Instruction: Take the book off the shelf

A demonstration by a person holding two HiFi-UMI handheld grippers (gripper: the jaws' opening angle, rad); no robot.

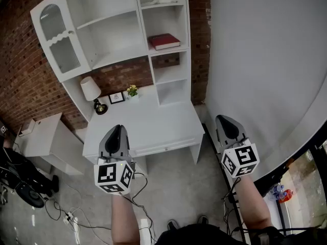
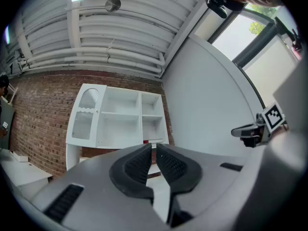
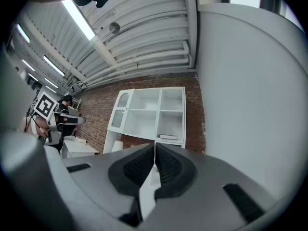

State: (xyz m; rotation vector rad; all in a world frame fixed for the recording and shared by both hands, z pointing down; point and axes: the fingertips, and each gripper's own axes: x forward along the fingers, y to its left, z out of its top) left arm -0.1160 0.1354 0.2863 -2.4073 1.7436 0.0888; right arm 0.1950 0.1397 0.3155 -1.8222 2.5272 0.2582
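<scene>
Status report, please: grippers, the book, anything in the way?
Left gripper and right gripper shut, empty, far from the shelf. Red book lies flat on it, untouched. Nothing in front of it; lamp stands well left.

floor [image 1: 173, 188] to desk [image 1: 153, 125] open, lamp [image 1: 91, 89] L

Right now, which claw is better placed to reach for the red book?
Right, narrowly. The red book lies flat in the right-hand column of the shelf unit, on the side of the right claw. The left claw stands before the left part of the desk. Both are shut and empty.
</scene>
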